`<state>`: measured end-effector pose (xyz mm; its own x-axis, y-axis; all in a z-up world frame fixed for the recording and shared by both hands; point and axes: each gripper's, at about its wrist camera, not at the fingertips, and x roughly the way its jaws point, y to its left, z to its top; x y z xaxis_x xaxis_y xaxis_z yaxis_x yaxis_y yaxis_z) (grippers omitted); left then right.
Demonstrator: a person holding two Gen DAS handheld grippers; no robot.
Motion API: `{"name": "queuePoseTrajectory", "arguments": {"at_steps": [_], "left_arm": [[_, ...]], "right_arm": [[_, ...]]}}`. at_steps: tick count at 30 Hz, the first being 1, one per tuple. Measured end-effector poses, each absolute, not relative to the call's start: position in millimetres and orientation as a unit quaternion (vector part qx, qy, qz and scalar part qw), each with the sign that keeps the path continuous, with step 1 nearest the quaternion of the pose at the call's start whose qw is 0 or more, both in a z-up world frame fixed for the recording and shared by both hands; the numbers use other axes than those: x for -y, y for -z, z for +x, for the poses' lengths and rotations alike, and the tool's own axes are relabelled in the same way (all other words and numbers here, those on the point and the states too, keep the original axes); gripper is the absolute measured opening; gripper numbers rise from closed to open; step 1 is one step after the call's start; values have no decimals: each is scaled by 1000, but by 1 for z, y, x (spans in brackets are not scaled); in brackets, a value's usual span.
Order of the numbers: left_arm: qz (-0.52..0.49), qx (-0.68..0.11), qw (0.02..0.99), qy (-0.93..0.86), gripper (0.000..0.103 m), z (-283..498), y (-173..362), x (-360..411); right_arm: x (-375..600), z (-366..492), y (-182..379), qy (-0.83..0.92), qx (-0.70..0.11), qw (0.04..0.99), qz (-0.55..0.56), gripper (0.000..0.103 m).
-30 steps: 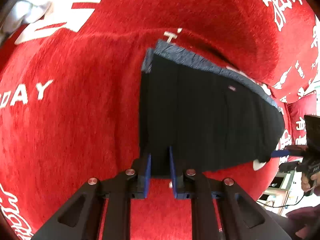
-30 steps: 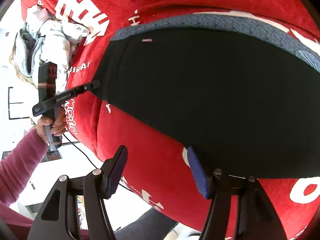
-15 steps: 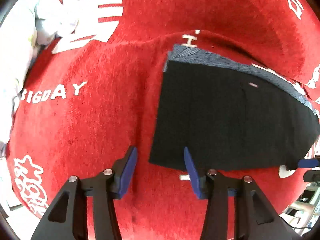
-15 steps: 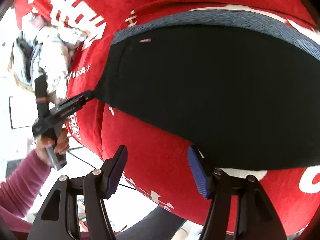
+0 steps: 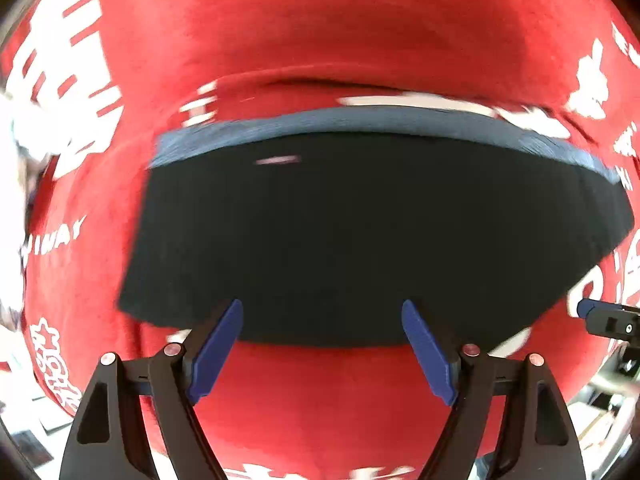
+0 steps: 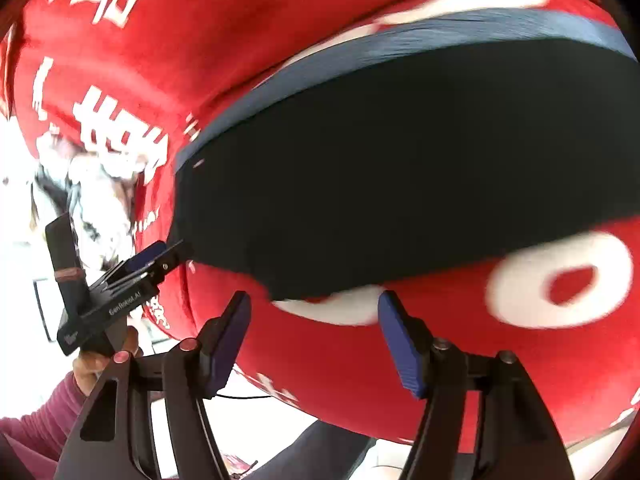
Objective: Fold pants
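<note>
Pants (image 5: 360,232) just beyond both tongs

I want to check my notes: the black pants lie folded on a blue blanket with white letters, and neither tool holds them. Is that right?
Not quite. The blanket is red, not blue, as the left wrist view shows. The black pants do lie folded on it, and the left tool and right tool hold nothing, jaws opening.

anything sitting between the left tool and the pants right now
Nothing visible does. The left tool hangs over the near edge of the folded pants, its jaws opening with only that edge and bare red blanket between them. The right tool is also open at the near edge, with nothing in its way.
</note>
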<state>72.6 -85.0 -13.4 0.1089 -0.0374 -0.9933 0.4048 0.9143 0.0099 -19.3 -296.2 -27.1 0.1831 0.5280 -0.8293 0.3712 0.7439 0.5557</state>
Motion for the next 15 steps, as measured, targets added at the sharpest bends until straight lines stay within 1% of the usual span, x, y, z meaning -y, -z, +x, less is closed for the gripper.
{"name": "queuePoseTrajectory", "arguments": {"at_steps": [1,2,3,8,15], "left_arm": [[147,-651,728,159,83,67,13,105],[152,-651,724,167,87,62,14,124],[154,-653,721,174,103,58,14,143],[171,-658,706,199,103,36,19,232],[205,-661,691,208,103,5,25,337]], "right_arm": [[307,-25,28,-51,-635,682,359,71],[325,-34,28,-41,-633,681,366,71],[338,-40,28,-34,-630,681,371,71],[412,-74,27,1,-611,685,397,75],[498,-117,32,52,-585,682,436,75]]}}
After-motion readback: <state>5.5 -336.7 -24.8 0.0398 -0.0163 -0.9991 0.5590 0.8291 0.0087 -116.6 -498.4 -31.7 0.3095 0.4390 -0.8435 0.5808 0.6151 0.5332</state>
